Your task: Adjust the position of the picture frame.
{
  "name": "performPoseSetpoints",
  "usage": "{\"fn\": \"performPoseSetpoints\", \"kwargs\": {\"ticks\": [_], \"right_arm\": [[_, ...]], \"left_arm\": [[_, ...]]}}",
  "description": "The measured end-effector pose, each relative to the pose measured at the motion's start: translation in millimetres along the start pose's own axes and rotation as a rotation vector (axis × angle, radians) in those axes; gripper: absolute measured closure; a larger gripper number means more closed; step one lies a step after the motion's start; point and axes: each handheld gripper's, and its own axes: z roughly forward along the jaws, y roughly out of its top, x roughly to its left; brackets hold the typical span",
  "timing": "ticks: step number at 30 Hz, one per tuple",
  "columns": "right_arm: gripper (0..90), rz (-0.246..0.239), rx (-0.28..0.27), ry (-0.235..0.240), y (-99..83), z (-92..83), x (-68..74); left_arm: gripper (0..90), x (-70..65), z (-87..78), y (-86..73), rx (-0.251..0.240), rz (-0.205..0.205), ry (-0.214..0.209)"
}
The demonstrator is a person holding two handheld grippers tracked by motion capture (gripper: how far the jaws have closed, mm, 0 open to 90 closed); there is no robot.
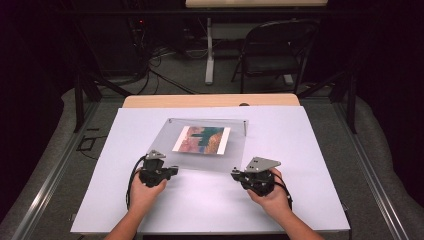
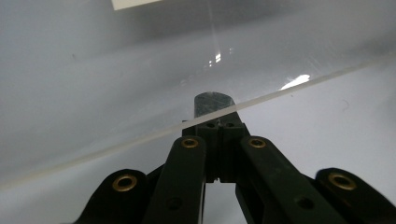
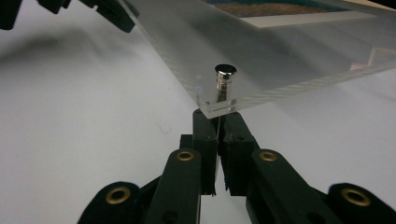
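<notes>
Between clear acrylic sheets (image 1: 200, 145) — a colourful print (image 1: 201, 139), near edge raised.

from my seat the clear panel (image 1: 210, 152) reads as thick acrylic, glossy and smooth, with bright glints on its face and a frosted-looking cut edge. the picture (image 1: 201, 139) under it looks like printed paper with a plain white border. the small post (image 3: 225, 80) at the panel's corner is polished metal, shiny on top. i see the left gripper (image 1: 175, 171) and right gripper (image 1: 234, 174) as matt black plastic with brass-coloured rivets. the worktop (image 1: 200, 210) has a matt, smooth white sheet over it, with pale wood at the far edge.
</notes>
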Motion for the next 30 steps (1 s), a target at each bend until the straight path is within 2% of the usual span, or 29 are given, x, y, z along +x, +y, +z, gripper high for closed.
{"fn": "performPoseSetpoints", "kwargs": {"ticks": [8, 10, 14, 17, 21, 27, 28, 29, 30], "right_arm": [[85.4, 0.022, -0.009, 0.004, -0.3, 3.5, 14.7], [85.5, 0.022, -0.009, 0.007, 0.0, 5.8, 18.1], [85.5, 0.026, 0.0, 0.014, 0.5, 11.7, 22.7], [85.6, 0.02, 0.016, 0.017, 0.6, 16.1, 25.2], [85.6, 0.002, 0.043, 0.029, 0.2, 21.7, 31.7], [85.5, -0.043, 0.066, 0.095, 5.8, 42.6, 55.6], [85.5, -0.056, 0.073, 0.114, 7.6, 50.7, 62.5], [85.5, -0.056, 0.073, 0.114, 7.6, 50.7, 62.5], [85.5, -0.068, 0.08, 0.121, 8.3, 57.2, 67.3]], "left_arm": [[90.0, 15.4, 11.4, 15.8, -0.013, -0.029, 0.009], [90.0, 19.0, 13.4, 17.4, -0.015, -0.041, 0.003], [90.0, 24.0, 17.6, 16.5, -0.013, -0.049, 0.022], [90.0, 24.6, 16.9, 11.3, -0.011, -0.056, 0.034], [87.2, 25.1, 10.7, 2.7, -0.009, -0.06, 0.026], [81.7, 25.4, -9.5, -11.1, -0.018, -0.064, 0.039], [79.5, 23.5, -16.2, -18.1, -0.022, -0.058, 0.037], [78.8, 23.5, -16.2, -18.1, -0.022, -0.058, 0.037], [77.6, 19.9, -21.6, -25.3, -0.021, -0.048, 0.033]]}}
